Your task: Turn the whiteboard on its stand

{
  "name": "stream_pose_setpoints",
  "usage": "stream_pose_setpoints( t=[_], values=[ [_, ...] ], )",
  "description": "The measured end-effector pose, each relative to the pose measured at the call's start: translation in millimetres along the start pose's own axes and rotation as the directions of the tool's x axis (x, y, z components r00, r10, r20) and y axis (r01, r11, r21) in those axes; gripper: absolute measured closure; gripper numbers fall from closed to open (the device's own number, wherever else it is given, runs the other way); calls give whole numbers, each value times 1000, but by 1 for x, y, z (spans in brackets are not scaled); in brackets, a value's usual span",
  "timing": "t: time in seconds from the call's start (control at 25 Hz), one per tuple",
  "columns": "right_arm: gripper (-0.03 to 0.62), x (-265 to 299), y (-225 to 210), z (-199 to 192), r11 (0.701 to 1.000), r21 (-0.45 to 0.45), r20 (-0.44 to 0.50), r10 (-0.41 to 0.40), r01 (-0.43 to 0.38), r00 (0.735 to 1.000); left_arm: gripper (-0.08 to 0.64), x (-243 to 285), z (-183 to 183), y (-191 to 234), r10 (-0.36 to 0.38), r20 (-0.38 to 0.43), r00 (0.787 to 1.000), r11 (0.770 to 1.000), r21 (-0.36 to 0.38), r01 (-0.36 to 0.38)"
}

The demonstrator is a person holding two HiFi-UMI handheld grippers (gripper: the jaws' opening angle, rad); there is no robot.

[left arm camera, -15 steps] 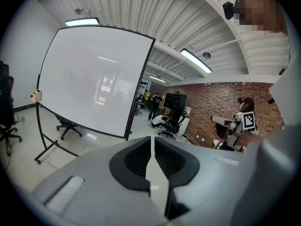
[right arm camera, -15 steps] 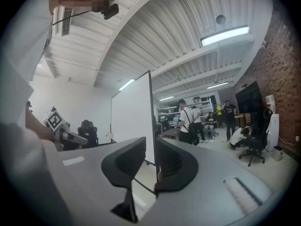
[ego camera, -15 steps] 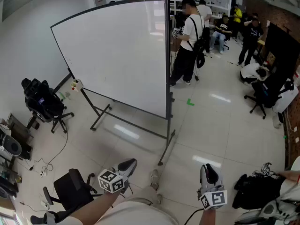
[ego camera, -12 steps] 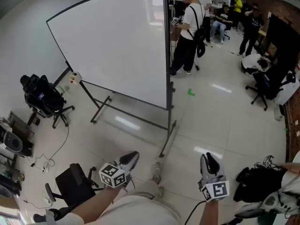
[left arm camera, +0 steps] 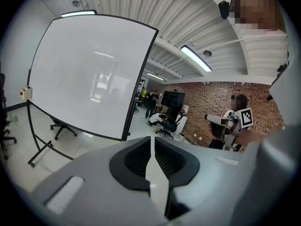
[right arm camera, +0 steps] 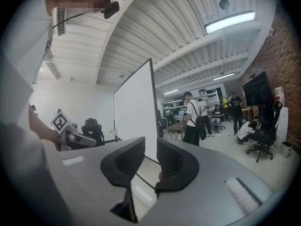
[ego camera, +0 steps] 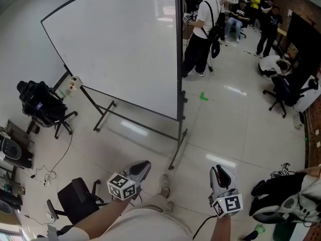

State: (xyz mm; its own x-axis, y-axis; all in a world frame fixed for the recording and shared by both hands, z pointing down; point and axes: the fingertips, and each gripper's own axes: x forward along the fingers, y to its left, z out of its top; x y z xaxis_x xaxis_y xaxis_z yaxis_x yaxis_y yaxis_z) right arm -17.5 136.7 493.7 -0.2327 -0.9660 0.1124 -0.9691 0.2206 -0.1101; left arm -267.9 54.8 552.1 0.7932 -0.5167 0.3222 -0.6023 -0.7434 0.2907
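Both grippers are low, in front of our body, and empty. The left gripper (left arm camera: 152,142) has its jaws a thin slit apart, with only floor showing through. The right gripper (right arm camera: 150,147) has its jaws a little wider apart, also holding nothing.

Compared with half a second ago, the whiteboard (ego camera: 120,49) fills more of the head view and its top edge now runs out of frame. We judge that we are walking toward it and the turn has not started.

Just ahead of the jaws, between the 2 grippers, lies the near foot of the stand (ego camera: 178,149). Its upright post (ego camera: 179,59) rises beyond the jaws, well out of reach. The board spreads away to the left of the post.

Left of the left jaws are a small black chair (ego camera: 75,200) and loose cables (ego camera: 50,177). Farther left, a black office chair (ego camera: 45,107) stands close to the board's far end and could block its swing. Beyond the post, a person in a white shirt (ego camera: 200,34) stands near the board's path.
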Motion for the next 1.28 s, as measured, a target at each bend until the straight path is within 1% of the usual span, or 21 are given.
stream_pose_setpoints(
  t=[0.12,0.32,0.52,0.68,0.8,0.88,0.96,1.04,1.08,1.16,1.28],
  values=[
    [520,19,-8,0,1000,8,-6,0,0,1000,514,16,12,15,-4,9,1000,1000,-1,4],
    [520,50,-33,0,1000,23,-37,-19,20,999,512,46,38,37,-19,30,999,1000,-3,19],
    [514,77,-56,5,999,26,-60,-24,25,998,511,77,58,61,-19,45,999,1000,-11,20],
    [505,101,-59,9,1000,5,-92,-11,11,996,508,86,64,80,-16,53,998,999,-35,18],
    [495,122,-55,17,1000,-21,-96,3,-5,995,508,92,63,95,-21,40,999,999,-41,23],
    [492,136,-56,23,1000,-28,-90,6,-9,996,506,101,65,103,-33,25,999,999,-3,33],
    [492,148,-60,27,1000,-22,-78,7,-9,997,499,112,68,105,-54,5,999,996,78,53],
    [489,159,-63,30,1000,-22,-75,11,-13,997,494,125,72,106,-75,-4,997,985,157,75],
    [485,164,-64,31,999,-27,-78,16,-18,997,491,131,75,107,-84,-4,996,979,184,83],
    [476,174,-64,30,999,-35,-91,28,-31,995,488,140,79,110,-93,3,996,974,206,91],
    [469,184,-65,25,998,-38,-115,38,-43,993,486,146,85,110,-107,25,994,976,192,100]
  ],
)
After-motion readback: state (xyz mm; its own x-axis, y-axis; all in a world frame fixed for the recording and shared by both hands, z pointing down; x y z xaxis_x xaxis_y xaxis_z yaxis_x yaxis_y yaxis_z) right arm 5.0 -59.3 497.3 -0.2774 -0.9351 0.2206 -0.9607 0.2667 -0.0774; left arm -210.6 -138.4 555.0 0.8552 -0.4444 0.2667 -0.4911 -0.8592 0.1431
